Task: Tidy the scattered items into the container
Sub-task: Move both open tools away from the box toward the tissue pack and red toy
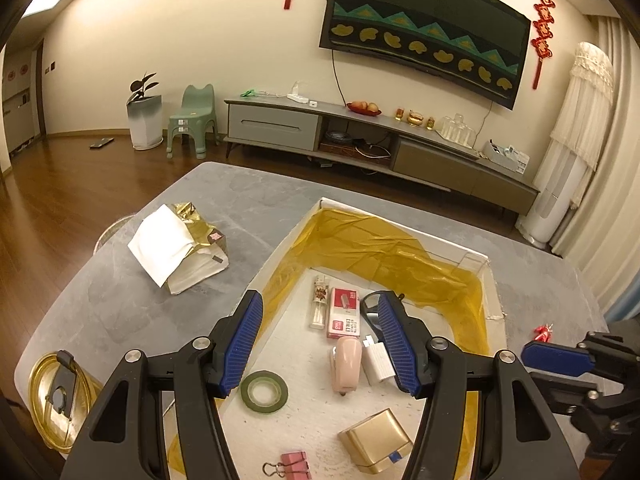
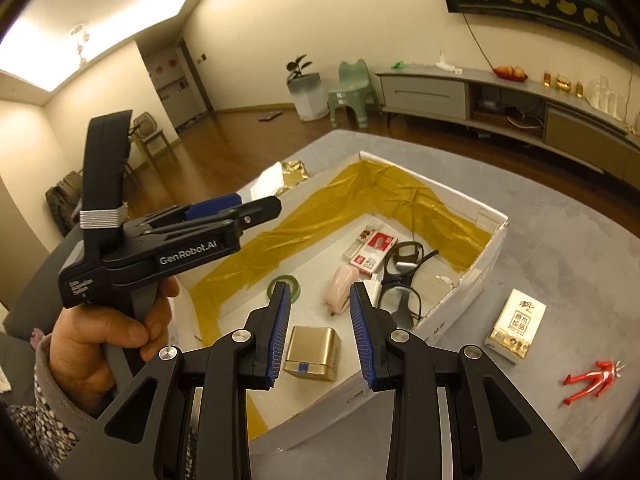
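I am hovering both tools over the box (image 2: 486,258), between pickups. The left gripper (image 1: 320,344) and right gripper (image 2: 320,332) are both spread and holding nothing. Most items are already lying inside. On the table to the right, outside the box wall, the tissue pack (image 2: 516,324) and the red figure (image 2: 592,380) are waiting. Next, I judge, I am swinging the right gripper right and down onto the tissue pack.
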Tool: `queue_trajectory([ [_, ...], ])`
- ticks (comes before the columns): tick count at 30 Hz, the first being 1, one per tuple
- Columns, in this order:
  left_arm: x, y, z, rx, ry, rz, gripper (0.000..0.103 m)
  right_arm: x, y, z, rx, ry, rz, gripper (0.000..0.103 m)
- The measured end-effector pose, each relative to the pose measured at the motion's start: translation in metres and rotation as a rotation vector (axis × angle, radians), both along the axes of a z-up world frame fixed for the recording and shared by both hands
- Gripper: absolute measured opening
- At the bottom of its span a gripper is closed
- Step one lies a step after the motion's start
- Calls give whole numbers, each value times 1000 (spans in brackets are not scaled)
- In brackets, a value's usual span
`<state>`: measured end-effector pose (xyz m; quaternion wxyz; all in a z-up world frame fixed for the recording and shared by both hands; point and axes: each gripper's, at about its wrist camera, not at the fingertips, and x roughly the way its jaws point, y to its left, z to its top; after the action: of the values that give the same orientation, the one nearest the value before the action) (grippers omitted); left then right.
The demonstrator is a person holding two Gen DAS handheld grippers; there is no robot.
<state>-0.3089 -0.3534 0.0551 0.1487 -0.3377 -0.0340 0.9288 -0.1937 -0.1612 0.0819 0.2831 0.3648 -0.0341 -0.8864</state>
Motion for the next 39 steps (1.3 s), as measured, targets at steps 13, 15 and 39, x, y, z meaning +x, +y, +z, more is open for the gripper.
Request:
queue_trajectory([
  [13, 22, 33, 25, -75, 43, -38, 61, 39, 32, 23, -62, 85, 57, 33],
  [15, 26, 39, 28, -85, 47, -44, 61, 43, 41, 23, -73, 88, 50, 33],
  [39, 72, 206, 22, -100, 24, -414, 62, 42, 211, 2, -128, 13, -322, 33],
])
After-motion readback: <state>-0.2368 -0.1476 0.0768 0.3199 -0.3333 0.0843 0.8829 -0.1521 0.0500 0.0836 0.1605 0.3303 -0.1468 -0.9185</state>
